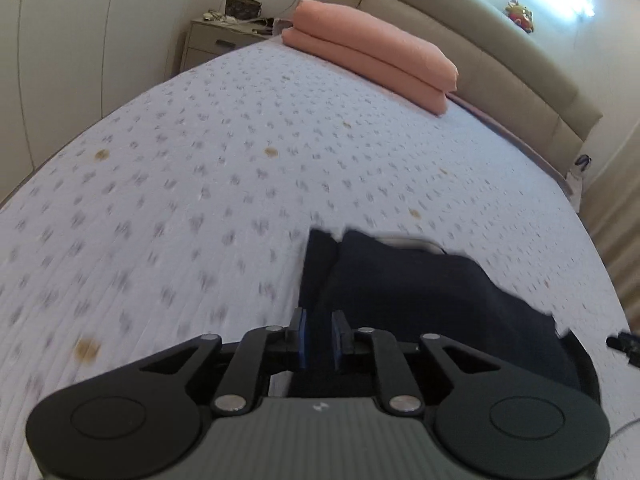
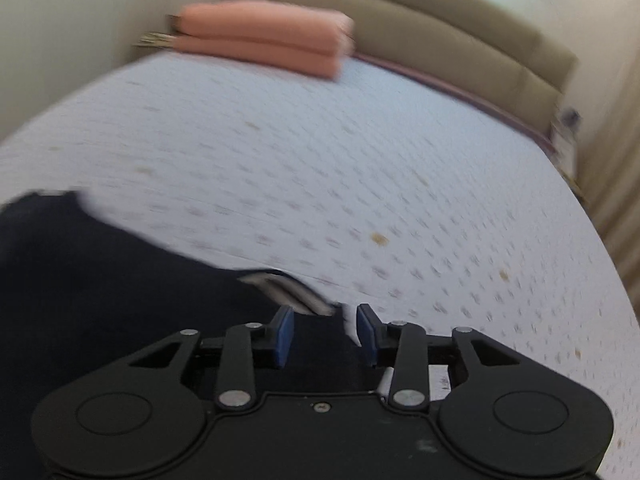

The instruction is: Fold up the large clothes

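A dark navy garment [image 1: 420, 292] lies on the bed, folded, with a pale striped edge showing at its far side. In the left wrist view my left gripper [image 1: 320, 334] has its blue pads close together with a fold of the navy cloth between them. In the right wrist view the garment [image 2: 100, 280] fills the lower left, with a striped band [image 2: 288, 296] near the fingers. My right gripper [image 2: 325, 330] is open, its pads apart over the garment's right edge. The right view is blurred.
The bed [image 1: 200, 160] has a white sheet with small grey marks and brown spots. Two stacked pink pillows [image 1: 372, 52] lie at the head by the beige padded headboard [image 1: 500, 60]. A nightstand [image 1: 216, 40] stands at the far left corner.
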### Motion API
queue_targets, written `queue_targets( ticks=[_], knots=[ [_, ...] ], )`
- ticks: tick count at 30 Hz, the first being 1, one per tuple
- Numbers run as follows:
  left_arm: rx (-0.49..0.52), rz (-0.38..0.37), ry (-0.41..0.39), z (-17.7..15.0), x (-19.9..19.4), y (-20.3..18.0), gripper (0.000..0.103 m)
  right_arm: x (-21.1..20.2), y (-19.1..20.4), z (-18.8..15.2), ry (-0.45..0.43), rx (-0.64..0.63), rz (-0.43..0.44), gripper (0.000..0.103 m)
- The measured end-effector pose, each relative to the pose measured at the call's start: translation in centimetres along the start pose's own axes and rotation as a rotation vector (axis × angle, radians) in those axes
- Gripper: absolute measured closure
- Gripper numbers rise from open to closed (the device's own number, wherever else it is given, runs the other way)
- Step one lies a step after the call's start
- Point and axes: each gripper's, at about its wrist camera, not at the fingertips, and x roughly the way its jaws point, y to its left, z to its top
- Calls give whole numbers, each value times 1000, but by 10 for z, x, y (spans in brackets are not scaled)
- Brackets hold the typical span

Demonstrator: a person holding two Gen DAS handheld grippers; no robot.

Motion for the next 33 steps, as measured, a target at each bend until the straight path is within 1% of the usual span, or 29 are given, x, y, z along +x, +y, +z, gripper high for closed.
queue_targets(
  ticks=[1,2,3,4,5,6,8,10,11,12,13,15,17,18,19,20,21,23,24,26,28,30,33],
  knots=[
    [-17,-7,18,-10,-8,1,88,-15,9,0,-8,4,45,64],
    [-38,-15,38,-17,-11,3,88,-27,22,-1,-5,36,104,65],
    [-57,-22,54,-27,-15,6,88,-32,37,-4,15,82,175,67],
    [-79,-27,67,-35,-18,9,88,-32,51,-8,36,117,243,77],
    [-106,-35,90,-48,-21,13,88,-28,69,-12,52,135,295,82],
    [-122,-41,106,-57,-23,17,88,-22,87,-17,54,134,307,88],
    [-167,-53,125,-76,-32,26,88,-3,120,-28,40,126,277,90],
    [-205,-77,141,-93,-39,37,87,28,140,-44,74,153,218,93],
    [-218,-85,145,-100,-41,41,85,40,144,-50,84,167,208,93],
    [-242,-105,155,-108,-43,46,77,46,148,-56,69,160,189,94],
    [-260,-128,165,-114,-43,50,63,46,151,-58,44,136,169,94],
    [-261,-162,171,-121,-45,49,49,45,155,-56,49,112,150,94],
    [-260,-184,148,-126,-47,49,42,46,153,-49,74,131,166,94],
    [-284,-195,146,-129,-47,51,39,44,149,-47,97,158,178,94],
    [-321,-210,149,-132,-46,55,37,37,142,-43,123,196,195,93],
    [-364,-235,152,-134,-45,59,37,27,136,-43,132,231,214,93],
    [-404,-247,156,-139,-44,65,36,16,130,-44,122,257,234,93],
    [-432,-238,165,-146,-41,71,37,-1,128,-52,95,254,235,92],
    [-449,-254,151,-150,-41,74,37,-4,130,-58,94,234,230,92],
    [-487,-270,133,-153,-39,79,37,4,138,-70,117,201,216,93],
    [-496,-283,101,-151,-30,80,36,11,141,-80,104,217,217,93],
    [-510,-296,57,-146,-21,80,36,13,141,-78,100,235,207,92],
    [-558,-313,1,-138,-8,81,38,12,140,-77,101,263,205,93]
  ],
)
